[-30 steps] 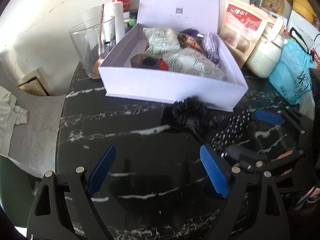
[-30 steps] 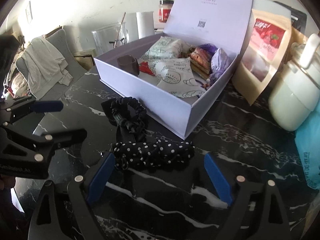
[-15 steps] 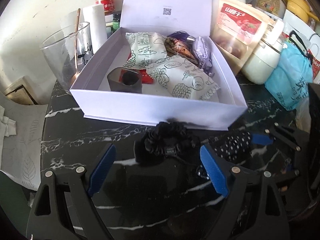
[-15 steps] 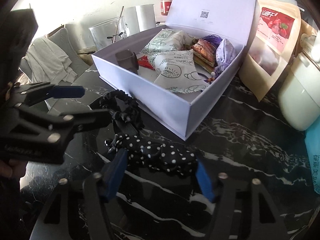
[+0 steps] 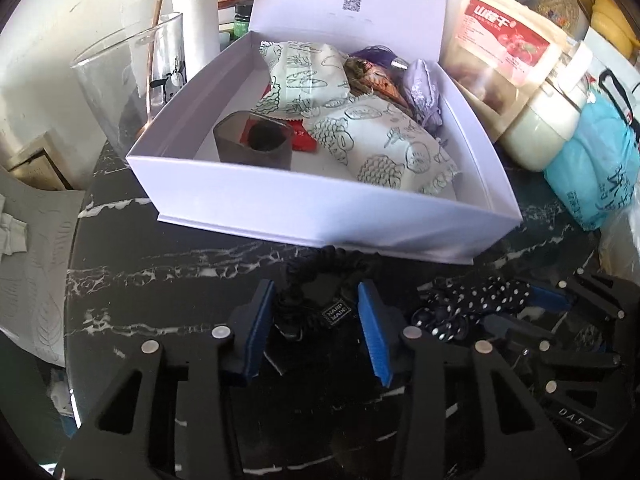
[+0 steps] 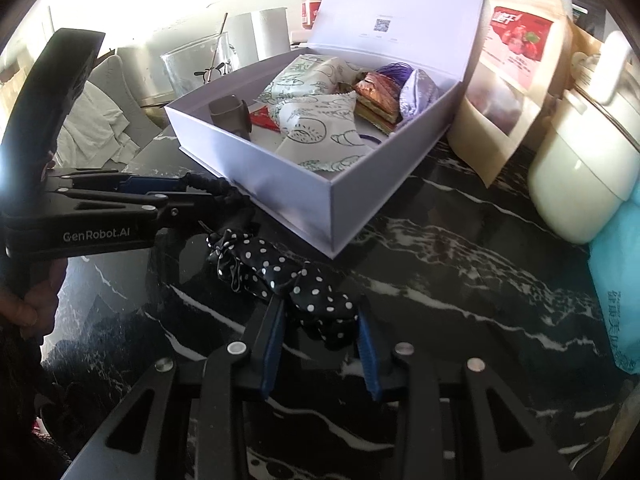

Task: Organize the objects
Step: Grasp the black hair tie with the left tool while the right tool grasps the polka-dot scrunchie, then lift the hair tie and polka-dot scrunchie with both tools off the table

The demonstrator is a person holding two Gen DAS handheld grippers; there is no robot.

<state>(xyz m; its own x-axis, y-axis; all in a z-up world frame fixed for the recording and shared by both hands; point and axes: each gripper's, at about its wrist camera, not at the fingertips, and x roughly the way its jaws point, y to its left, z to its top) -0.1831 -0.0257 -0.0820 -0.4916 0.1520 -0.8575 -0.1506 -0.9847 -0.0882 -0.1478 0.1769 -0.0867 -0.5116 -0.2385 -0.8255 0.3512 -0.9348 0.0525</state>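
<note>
A black scrunchie (image 5: 332, 260) lies on the black marble table (image 5: 168, 280), just in front of the open white box (image 5: 320, 208). My left gripper (image 5: 315, 286) straddles it, jaws closing, blue pads pressing its sides. Beside it to the right lies a black polka-dot scrunchie (image 6: 264, 264). My right gripper (image 6: 320, 312) is closing on the near end of the polka-dot scrunchie, pads against the cloth. In the right wrist view the left gripper (image 6: 176, 188) comes in from the left, held by a hand. The box (image 6: 280, 184) holds snack packets and a brown cup.
A glass (image 5: 116, 92) with a stick and a paper roll (image 5: 196, 20) stand left of the box. To its right are a red-labelled pouch (image 5: 500, 52), a white pot (image 5: 540, 128) and a blue bag (image 5: 600, 168). A chair with cloth (image 6: 92, 128) stands beyond the table's left edge.
Both grippers went from wide open to nearly closed. The left one moved forward over the black scrunchie and closed on it. The right one closed on the polka-dot scrunchie.
</note>
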